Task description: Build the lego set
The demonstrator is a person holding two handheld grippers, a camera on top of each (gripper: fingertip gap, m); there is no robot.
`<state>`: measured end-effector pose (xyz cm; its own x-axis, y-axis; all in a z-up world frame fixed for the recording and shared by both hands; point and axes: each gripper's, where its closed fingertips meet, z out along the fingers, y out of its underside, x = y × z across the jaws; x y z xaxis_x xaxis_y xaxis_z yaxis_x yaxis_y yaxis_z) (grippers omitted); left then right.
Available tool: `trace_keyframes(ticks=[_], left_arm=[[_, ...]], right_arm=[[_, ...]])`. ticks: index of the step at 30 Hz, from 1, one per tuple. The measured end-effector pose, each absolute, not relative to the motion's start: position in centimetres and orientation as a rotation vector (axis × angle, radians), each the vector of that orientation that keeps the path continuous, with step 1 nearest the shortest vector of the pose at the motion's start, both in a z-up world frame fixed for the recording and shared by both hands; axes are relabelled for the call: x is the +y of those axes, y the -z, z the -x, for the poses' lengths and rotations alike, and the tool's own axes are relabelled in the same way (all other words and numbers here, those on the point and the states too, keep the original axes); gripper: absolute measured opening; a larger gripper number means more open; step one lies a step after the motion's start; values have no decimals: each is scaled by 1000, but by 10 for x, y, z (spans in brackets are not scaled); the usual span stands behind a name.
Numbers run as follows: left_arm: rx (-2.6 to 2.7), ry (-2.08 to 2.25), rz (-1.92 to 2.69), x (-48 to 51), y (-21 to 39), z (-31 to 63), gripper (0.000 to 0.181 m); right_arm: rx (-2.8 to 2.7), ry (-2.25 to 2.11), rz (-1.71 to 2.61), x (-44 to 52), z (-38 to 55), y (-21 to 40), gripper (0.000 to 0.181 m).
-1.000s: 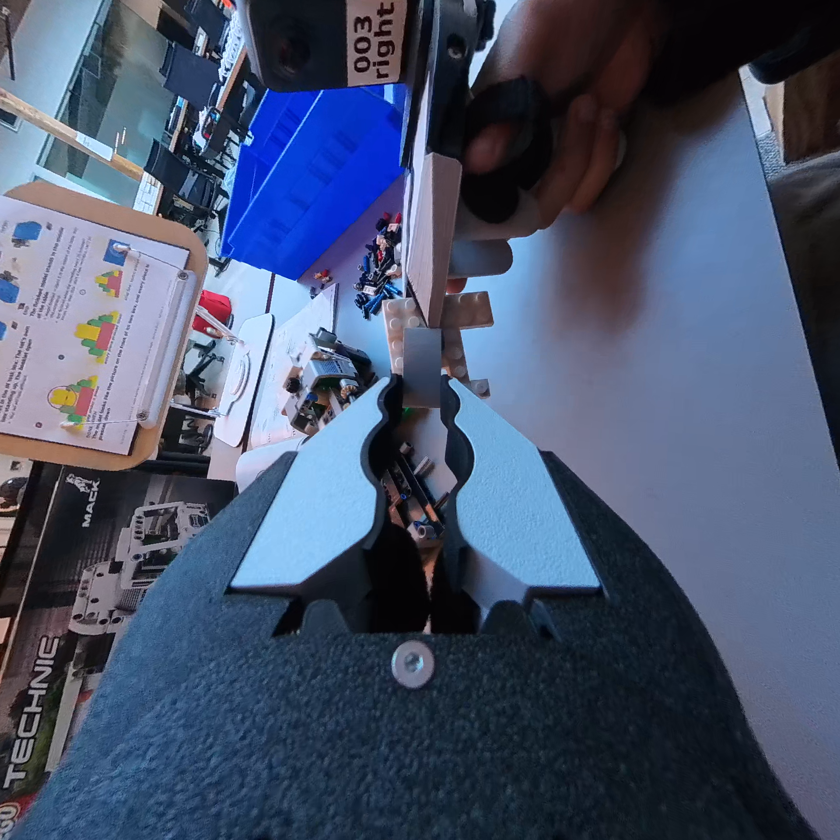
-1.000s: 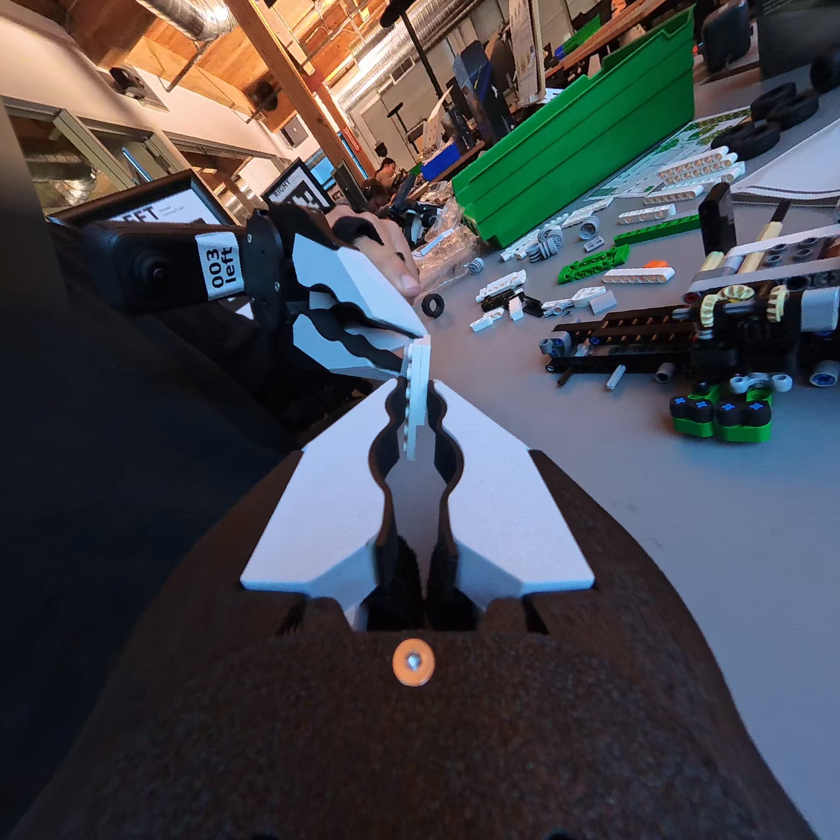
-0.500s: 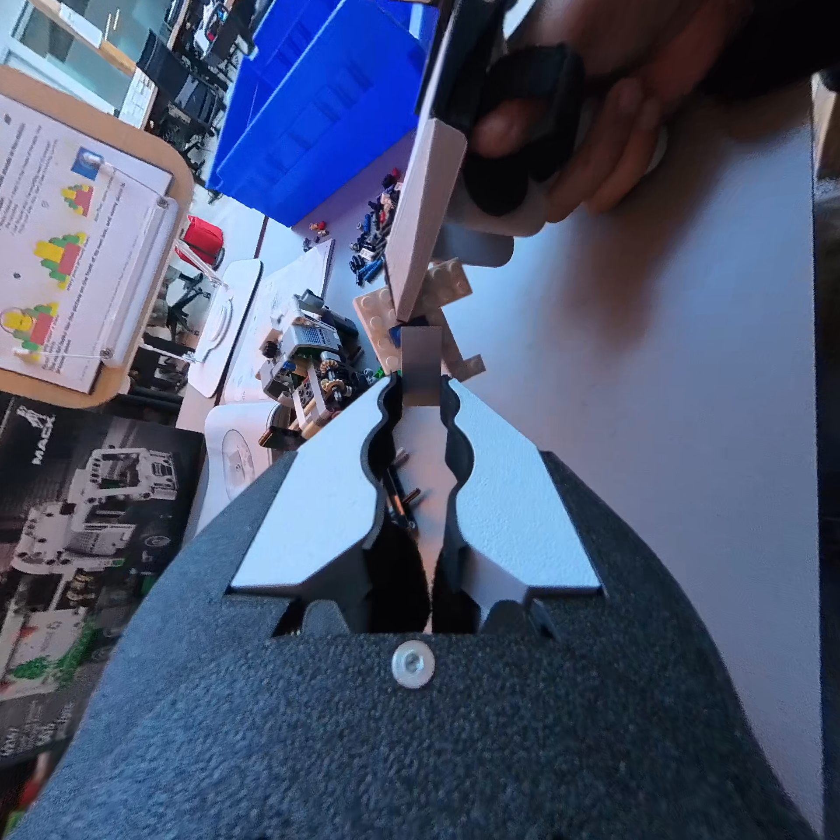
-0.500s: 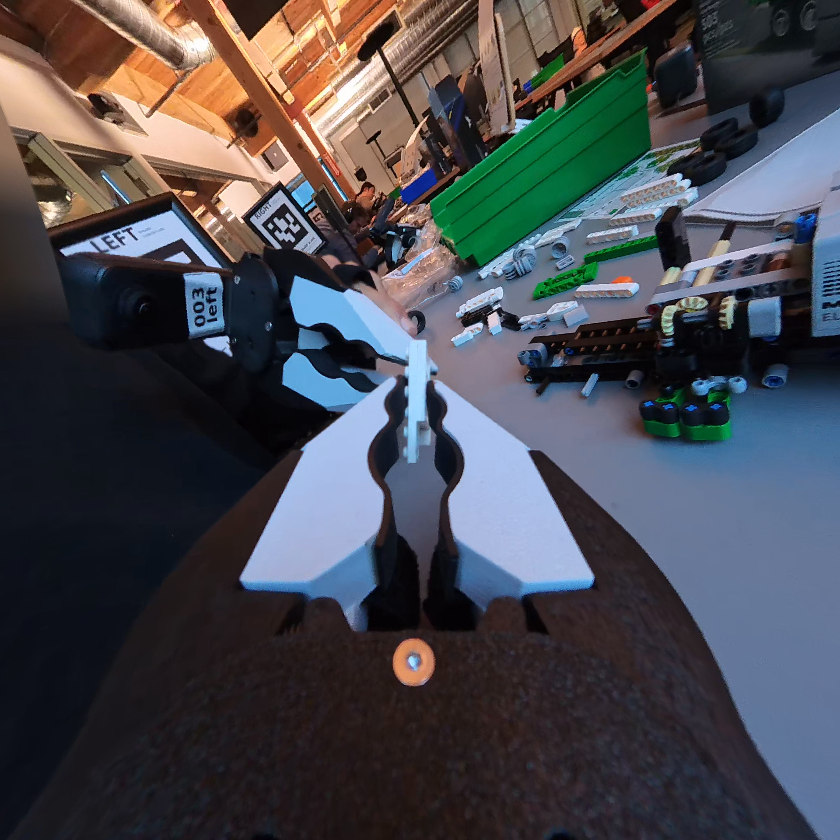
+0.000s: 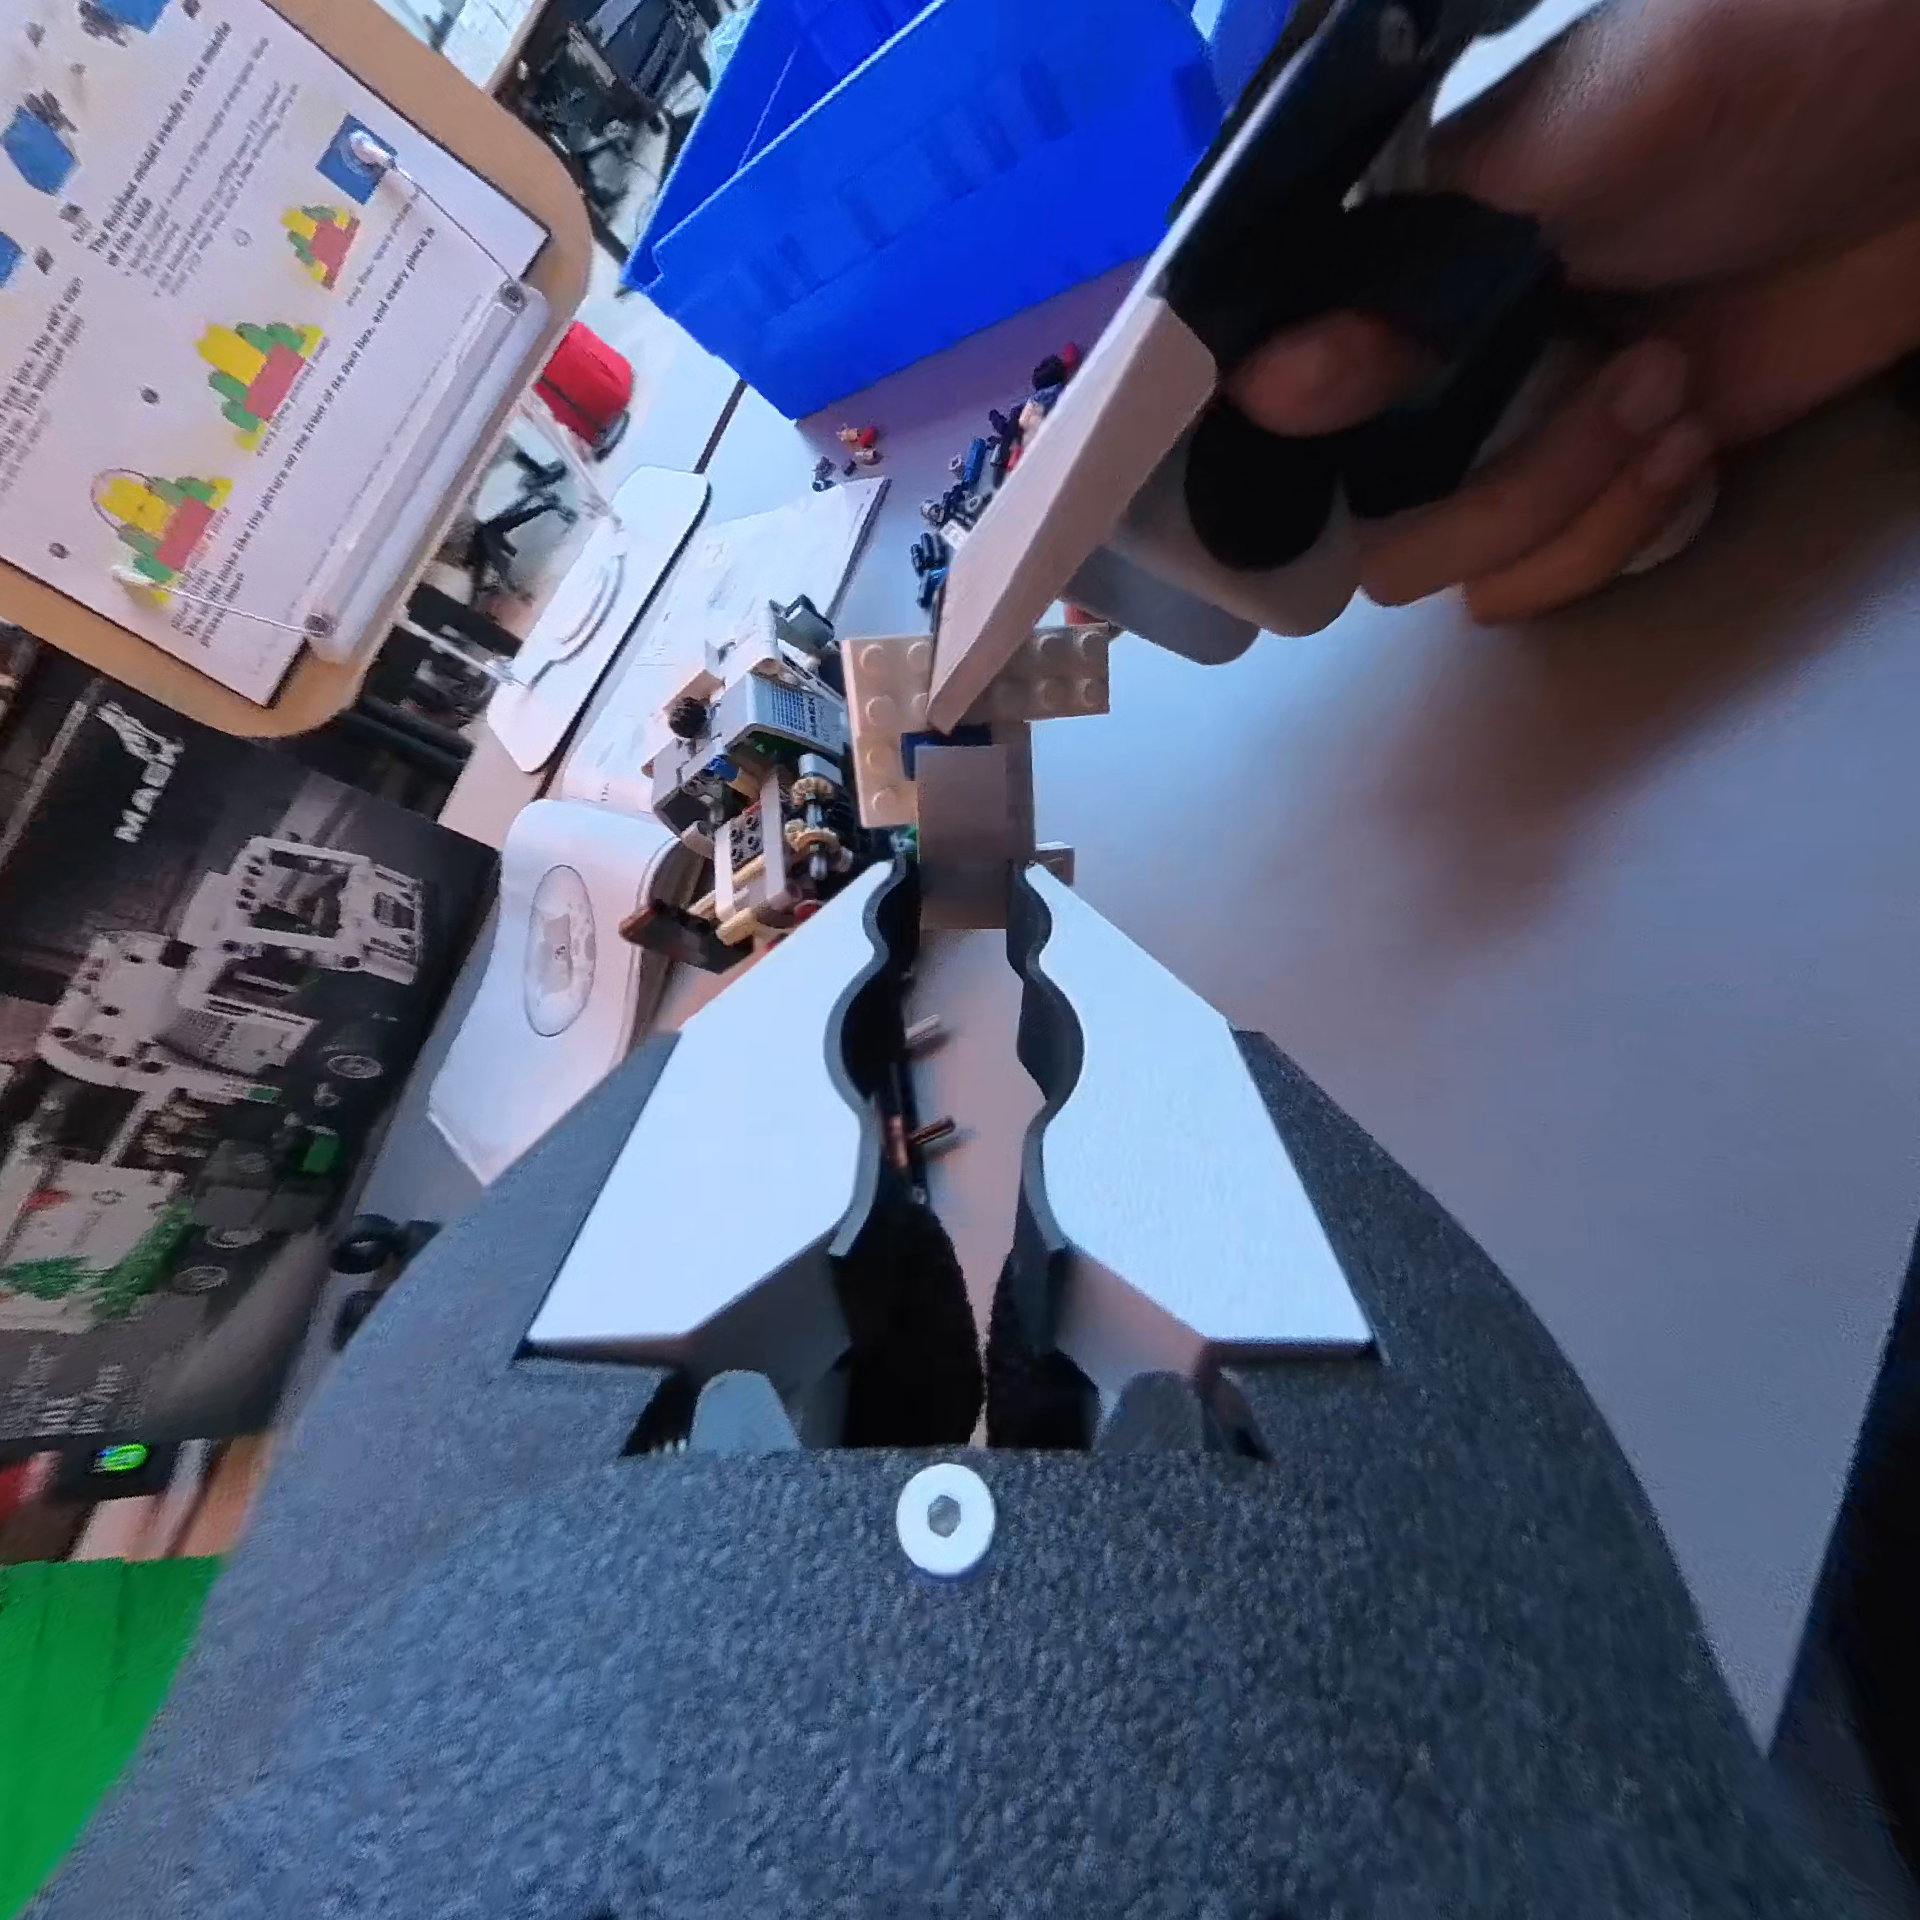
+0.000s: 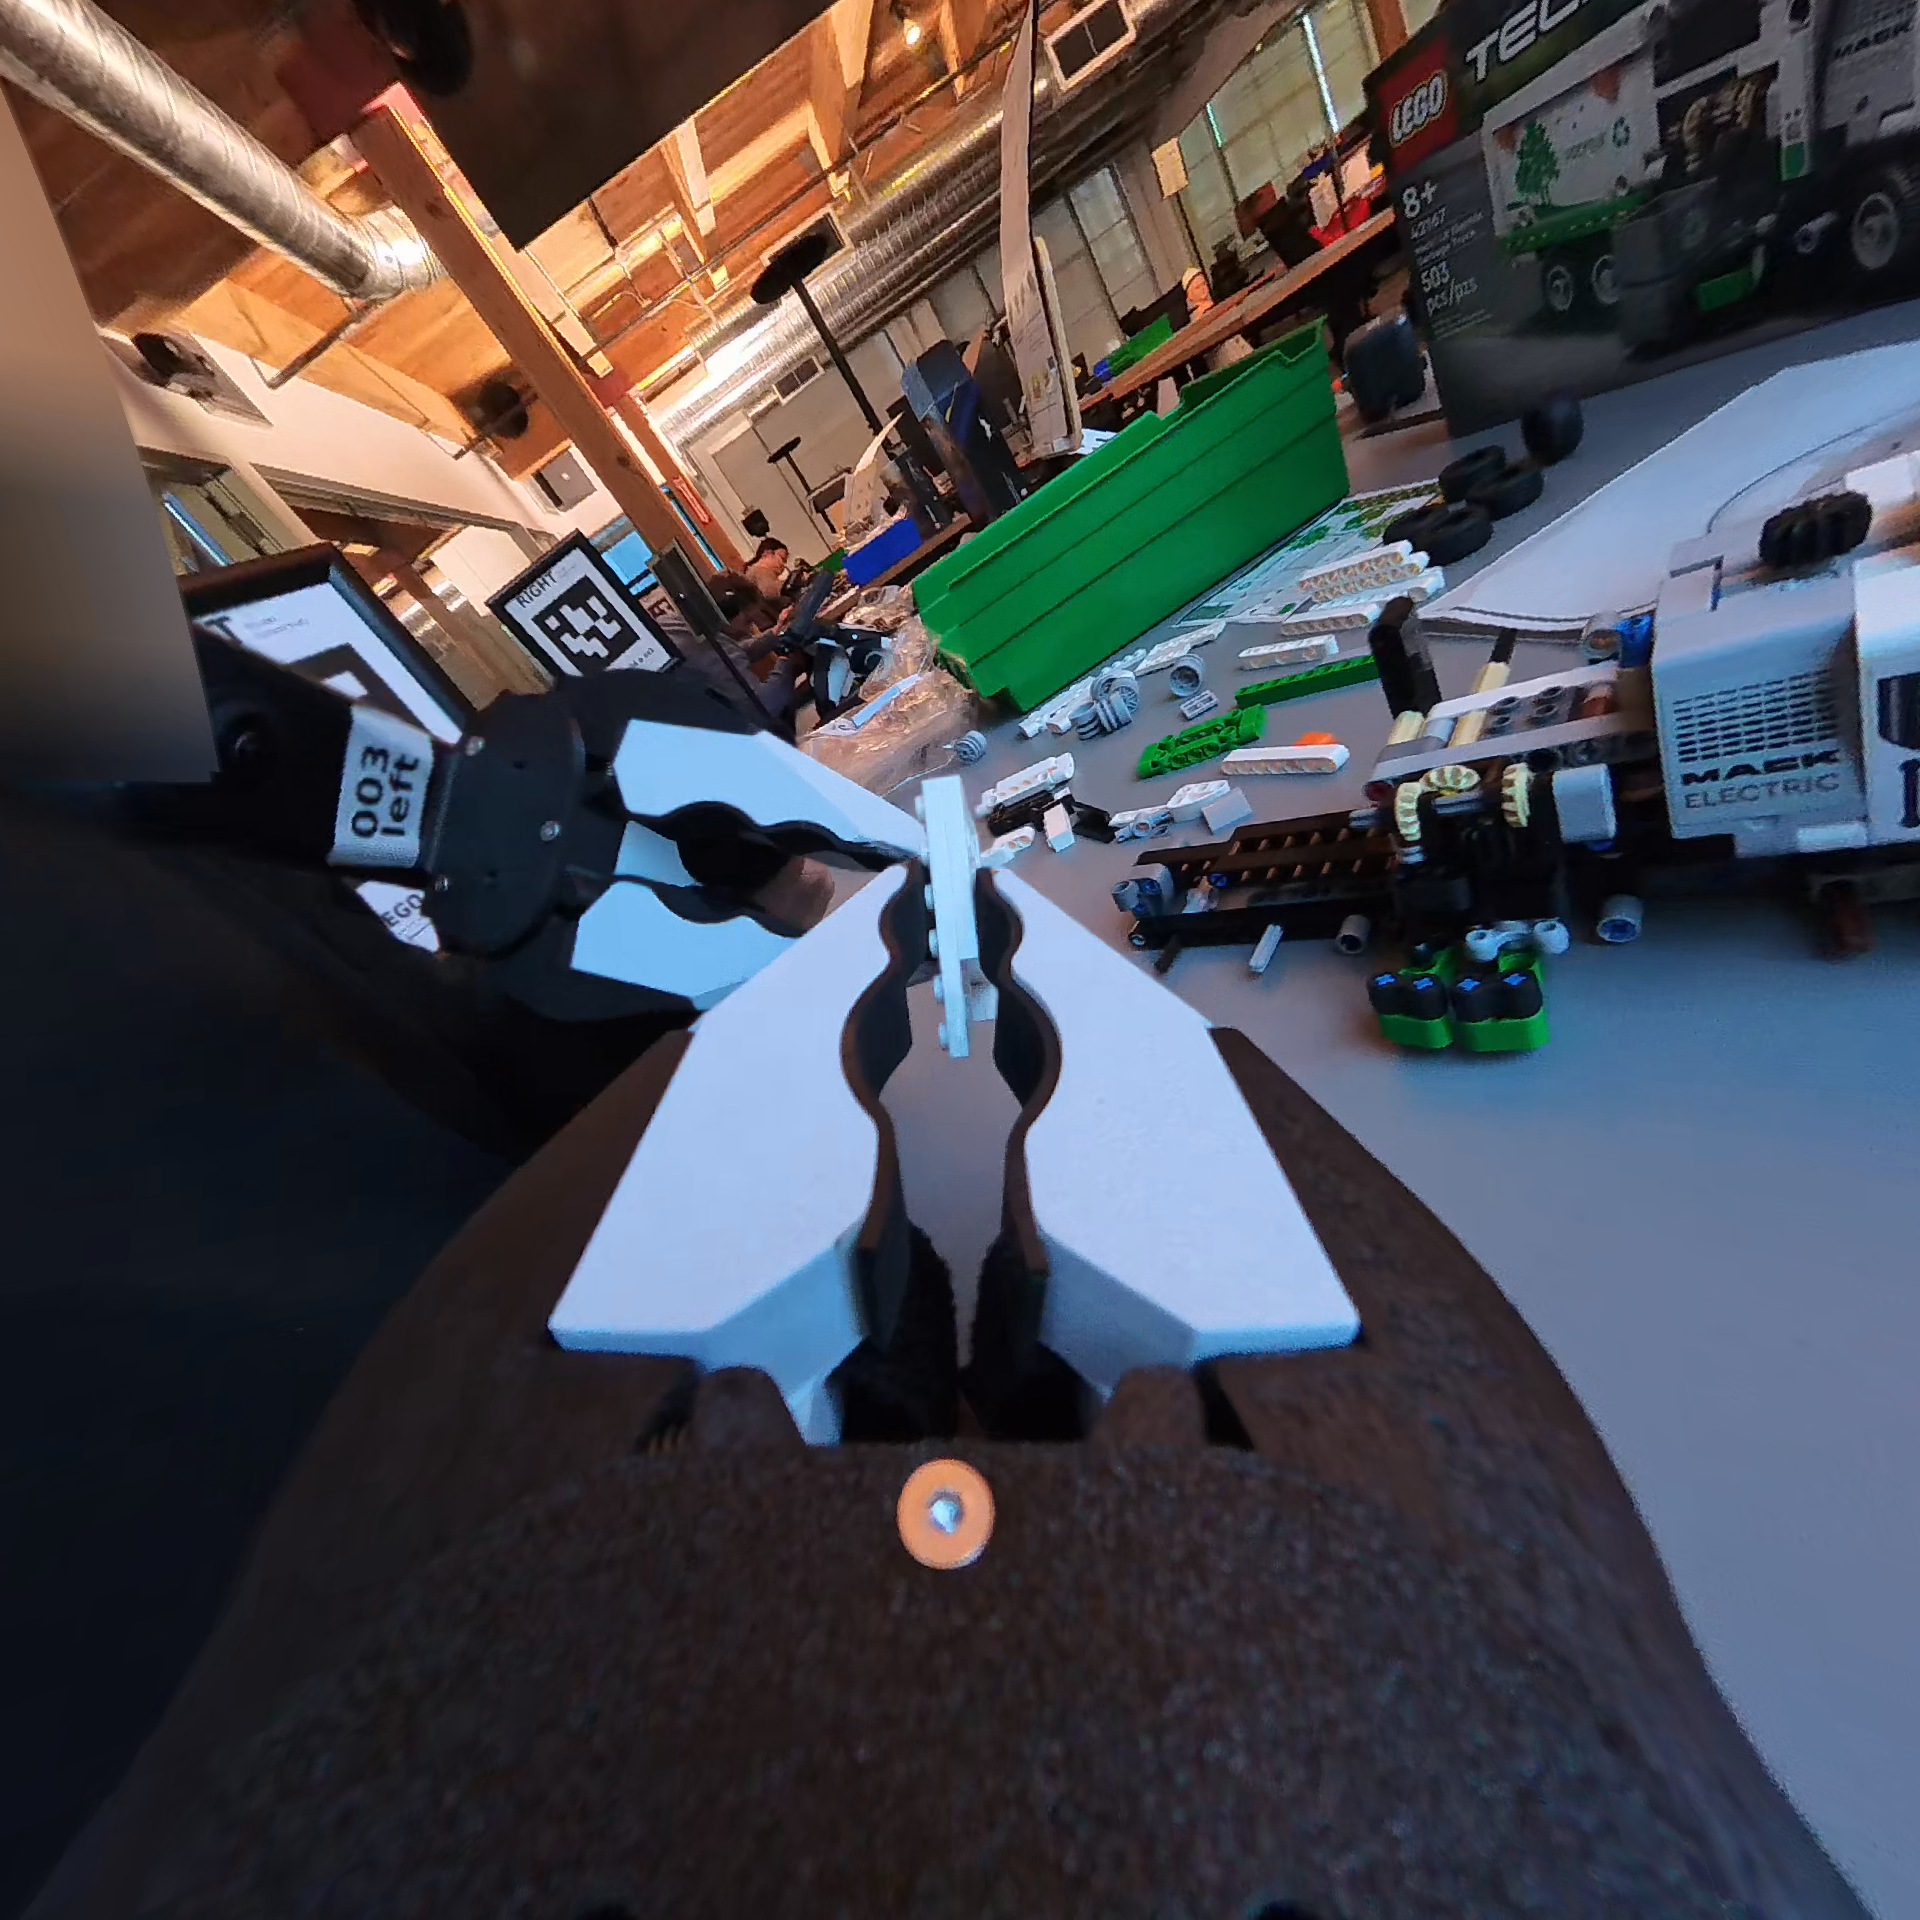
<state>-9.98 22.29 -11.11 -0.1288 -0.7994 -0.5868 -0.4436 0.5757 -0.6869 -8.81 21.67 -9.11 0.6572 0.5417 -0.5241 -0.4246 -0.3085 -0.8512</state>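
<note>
My right gripper is shut on a white studded plate assembly, held on edge above the grey table. My left gripper is shut on a small flat grey tile and holds it against that assembly. In the right wrist view the left gripper comes in from the left with its tips touching the white plate. In the left wrist view the right gripper comes down from above, held by a hand. The part-built white truck lies on the table behind.
A green bin, loose beams and pins, black tyres and a green-and-black piece lie on the table. The set's box stands far right. A blue bin and an instruction board show in the left wrist view. Less than 4 cm separates the two grippers' tips. Both grippers' tips are roughly 10 cm from the green-and-black piece.
Both grippers kept their grip and stayed joined at the plate. They swung together towards the truck, which now shows larger, and the left gripper's view tilted.
</note>
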Motion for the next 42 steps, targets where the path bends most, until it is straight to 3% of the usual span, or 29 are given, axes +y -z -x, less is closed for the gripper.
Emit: trace_keyframes(ticks=[1, 8, 17, 25, 31, 35, 42], left_arm=[[1768, 386, 1000, 223, 111, 100, 15], [1777, 372, 1018, 227, 116, 104, 15], [1895, 635, 1332, 229, 157, 142, 15], [1861, 561, 1101, 220, 147, 136, 15], [1838, 371, 924, 224, 142, 128, 15], [1848, 366, 892, 217, 143, 121, 15], [1835, 462, 923, 209, 134, 120, 15]], right_arm=[[-97, -968, 1624, 217, 89, 91, 8], [-43, -956, 1690, 219, 80, 99, 7], [-99, -938, 2167, 198, 88, 156, 8], [-104, -818, 2278, 198, 82, 178, 16], [-151, -751, 2195, 199, 76, 156, 24], [-262, -1002, 2004, 194, 120, 117, 30], [-224, -1017, 1970, 203, 123, 124, 5]])
